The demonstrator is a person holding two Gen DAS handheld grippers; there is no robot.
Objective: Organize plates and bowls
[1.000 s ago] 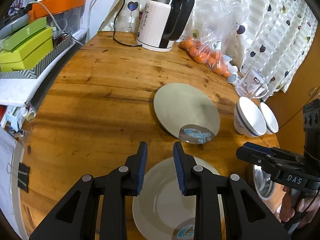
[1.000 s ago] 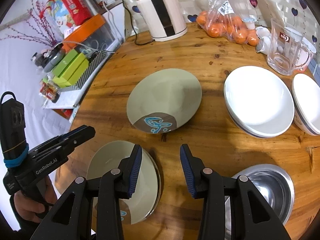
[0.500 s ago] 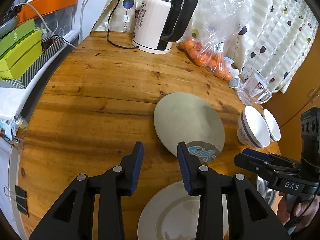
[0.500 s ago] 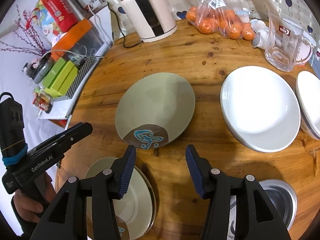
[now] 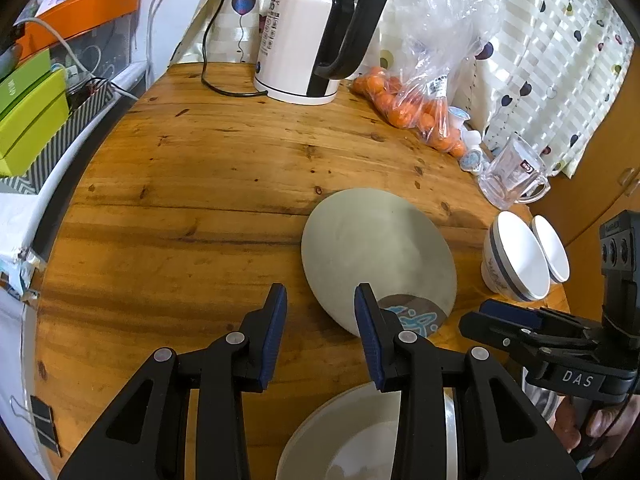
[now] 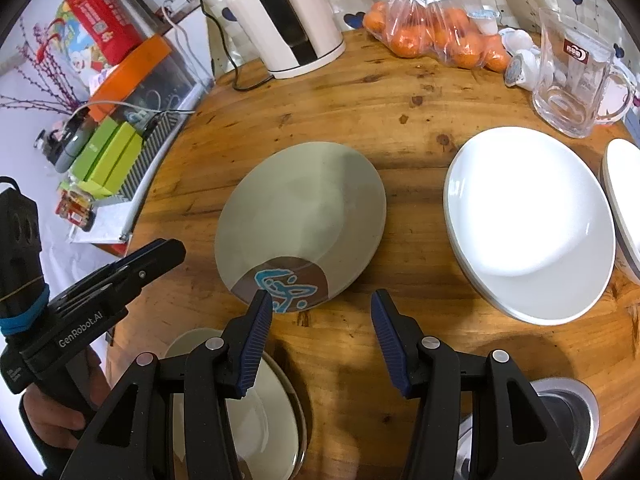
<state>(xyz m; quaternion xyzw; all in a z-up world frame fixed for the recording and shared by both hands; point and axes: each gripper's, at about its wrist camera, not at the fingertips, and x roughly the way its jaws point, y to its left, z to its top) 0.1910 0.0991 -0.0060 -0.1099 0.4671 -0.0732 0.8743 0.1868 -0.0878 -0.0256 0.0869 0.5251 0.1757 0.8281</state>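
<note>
Two grey-green round ceramic plates concern us here: the one with a brown patch and blue motif (image 6: 300, 220) lies flat on the round wooden table (image 5: 200, 184) just ahead of both tools, and the near one (image 6: 256, 412), which seems to top a small stack, sits under the left finger of the right gripper (image 6: 322, 338). We hold that gripper released, jaws apart over bare wood with nothing between them; the left gripper (image 5: 320, 336) is likewise released and empty, its right finger overlapping the patterned plate's near edge in its own view, though we cannot tell whether it touches. We judge the plate stiff, glazed and slippery, fairly heavy for a two-finger pinch and breakable if dropped, so we would take it by the near rim, one finger over and one under, and keep it close to level. Since the rim lies close to the wood, getting a finger beneath it looks like the hard part. Ahead to the right stand the white ceramic bowls with dark bands (image 5: 516, 264), apparently nested, count unclear. The shiny steel bowl (image 6: 568, 412) sits largely behind our right tool's finger, and the near plates are cut off by the frame, so we cannot count them.
</note>
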